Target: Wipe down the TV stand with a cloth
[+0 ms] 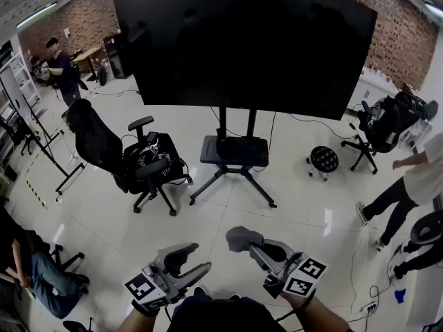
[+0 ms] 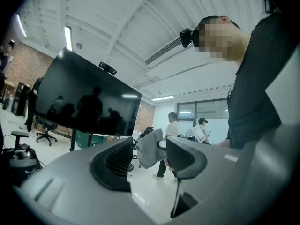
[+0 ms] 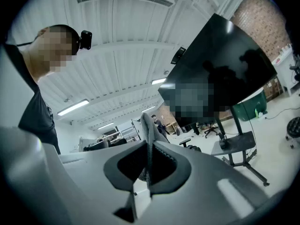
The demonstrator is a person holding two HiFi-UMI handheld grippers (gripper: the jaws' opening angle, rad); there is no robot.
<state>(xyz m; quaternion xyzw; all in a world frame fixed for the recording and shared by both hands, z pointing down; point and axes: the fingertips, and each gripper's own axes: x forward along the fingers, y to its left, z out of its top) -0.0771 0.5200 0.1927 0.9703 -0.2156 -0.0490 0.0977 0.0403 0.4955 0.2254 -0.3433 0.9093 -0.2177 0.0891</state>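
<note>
Grey cloth (image 1: 242, 238) sits pinched between the closed fingers of the right gripper (image 1: 253, 248) (loose end bunched beyond the tips), well apart from the TV stand (image 1: 234, 152); the left gripper (image 1: 196, 259) gapes empty.

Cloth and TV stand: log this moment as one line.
right gripper: jaws shut on cloth | left gripper: jaws open, empty | TV stand: ahead, cloth not on it

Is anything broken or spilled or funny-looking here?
Nothing stands out. The big black TV screen stands upright on its black rolling stand, the shiny white floor looks dry, and the crumpled grey cloth is pinched in the right gripper.
</note>
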